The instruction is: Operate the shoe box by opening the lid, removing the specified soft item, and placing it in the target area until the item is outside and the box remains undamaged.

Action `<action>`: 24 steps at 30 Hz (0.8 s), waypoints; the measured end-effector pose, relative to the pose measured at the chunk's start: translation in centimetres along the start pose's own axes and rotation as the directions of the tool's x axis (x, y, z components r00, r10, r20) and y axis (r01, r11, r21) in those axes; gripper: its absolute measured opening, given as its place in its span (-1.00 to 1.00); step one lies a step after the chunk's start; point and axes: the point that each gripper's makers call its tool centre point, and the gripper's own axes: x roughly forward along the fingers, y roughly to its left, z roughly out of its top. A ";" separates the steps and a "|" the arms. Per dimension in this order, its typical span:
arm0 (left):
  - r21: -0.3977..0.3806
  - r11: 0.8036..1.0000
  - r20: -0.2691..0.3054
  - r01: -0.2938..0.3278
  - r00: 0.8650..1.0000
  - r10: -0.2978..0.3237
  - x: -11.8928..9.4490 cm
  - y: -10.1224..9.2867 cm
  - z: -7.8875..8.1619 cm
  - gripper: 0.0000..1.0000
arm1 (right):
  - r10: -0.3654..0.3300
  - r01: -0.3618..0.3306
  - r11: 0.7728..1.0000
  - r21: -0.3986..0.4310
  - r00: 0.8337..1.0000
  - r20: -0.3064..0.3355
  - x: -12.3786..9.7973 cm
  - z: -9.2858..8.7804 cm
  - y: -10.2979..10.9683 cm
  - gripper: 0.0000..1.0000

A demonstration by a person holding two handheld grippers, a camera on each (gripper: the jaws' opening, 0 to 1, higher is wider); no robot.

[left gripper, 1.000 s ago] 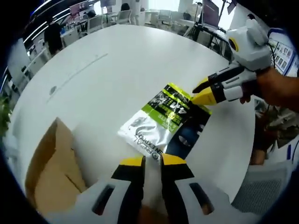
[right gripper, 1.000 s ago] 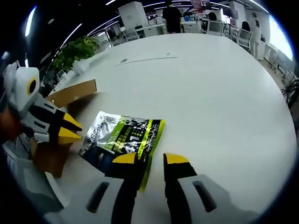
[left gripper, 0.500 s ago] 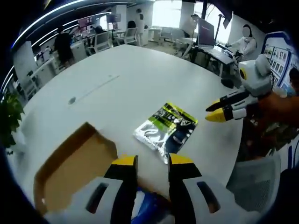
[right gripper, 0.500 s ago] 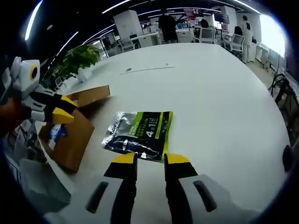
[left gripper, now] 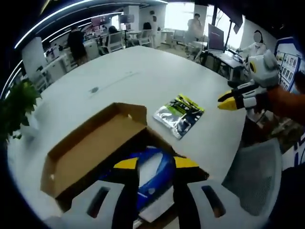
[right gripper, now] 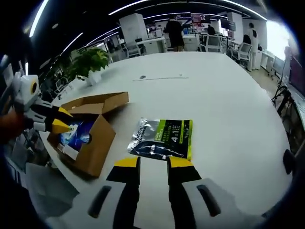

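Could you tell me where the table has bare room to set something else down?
The widest bare stretch of the table runs beyond the green and silver packet and the open cardboard box, toward the far edge. The near edge is crowded: the box, the packet and both the left gripper and right gripper sit there.

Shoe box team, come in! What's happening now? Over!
Both grippers empty. Shoe box open on table. Soft packet out, lying flat beside it. Nothing blocking.
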 end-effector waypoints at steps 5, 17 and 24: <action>-0.039 0.999 -0.006 -0.031 1.000 0.030 -2.1 2.1 -2.7 -0.45 | 0.023 -0.023 1.000 -0.021 1.000 -0.007 0.3 -0.1 3.0 -0.62; -0.104 0.990 -0.005 -0.100 0.995 0.100 -6.2 6.3 -7.2 -0.45 | 0.069 -0.071 0.993 -0.093 0.997 -0.028 1.3 0.1 9.9 -0.61; -0.149 0.980 0.001 -0.129 0.991 0.131 -8.4 8.3 -9.8 -0.45 | 0.096 -0.101 0.987 -0.126 0.995 -0.041 2.3 0.4 13.2 -0.61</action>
